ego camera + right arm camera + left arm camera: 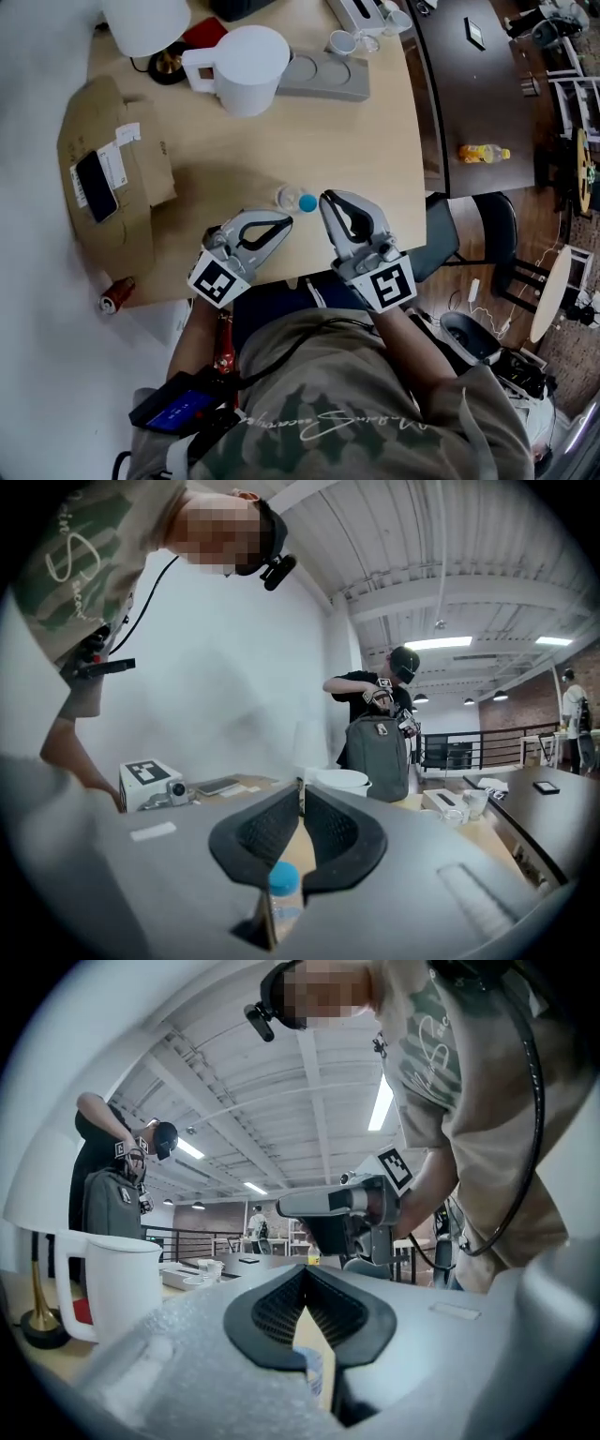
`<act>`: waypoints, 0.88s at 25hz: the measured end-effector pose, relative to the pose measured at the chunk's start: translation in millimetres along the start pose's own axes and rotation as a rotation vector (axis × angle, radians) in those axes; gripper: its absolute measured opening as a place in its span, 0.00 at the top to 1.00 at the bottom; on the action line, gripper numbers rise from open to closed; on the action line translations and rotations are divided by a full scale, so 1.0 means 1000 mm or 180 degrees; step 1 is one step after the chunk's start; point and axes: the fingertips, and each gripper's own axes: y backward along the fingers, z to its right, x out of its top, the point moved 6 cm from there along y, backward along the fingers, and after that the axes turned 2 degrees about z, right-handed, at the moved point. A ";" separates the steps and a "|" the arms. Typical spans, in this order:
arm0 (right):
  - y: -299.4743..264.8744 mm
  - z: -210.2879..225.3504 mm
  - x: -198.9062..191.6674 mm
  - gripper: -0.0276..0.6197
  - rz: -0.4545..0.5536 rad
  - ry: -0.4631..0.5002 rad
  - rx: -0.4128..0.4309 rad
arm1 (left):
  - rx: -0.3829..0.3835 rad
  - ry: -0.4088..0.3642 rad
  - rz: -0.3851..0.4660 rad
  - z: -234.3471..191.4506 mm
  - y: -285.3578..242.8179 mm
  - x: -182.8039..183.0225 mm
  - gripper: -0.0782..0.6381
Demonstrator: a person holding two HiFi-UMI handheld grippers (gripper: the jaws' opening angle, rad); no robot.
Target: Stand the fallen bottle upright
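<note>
A small clear bottle (289,197) with a blue cap (307,202) is on the wooden table (375,159), close to its front edge. In the right gripper view the bottle (282,902) shows through the gap under the jaws, cap on top, apparently upright. The left gripper view shows only a strip of its clear body (315,1374). My left gripper (285,223) is just in front of it, jaws together and empty. To the right of the cap, my right gripper (328,198) also has its tips together and holds nothing. Neither gripper touches the bottle.
A white pitcher (246,67), a grey tray (323,77) with cups and a white lamp (145,23) stand at the back. A cardboard box (141,178) bearing a phone (96,186) lies on the left. A red can (116,294) lies below it. A chair (478,234) stands to the right.
</note>
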 end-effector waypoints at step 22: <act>0.113 -0.013 0.014 0.95 0.0533 -0.0043 0.0312 | 0.0652 0.0040 -0.0086 0.078 -0.021 0.063 0.89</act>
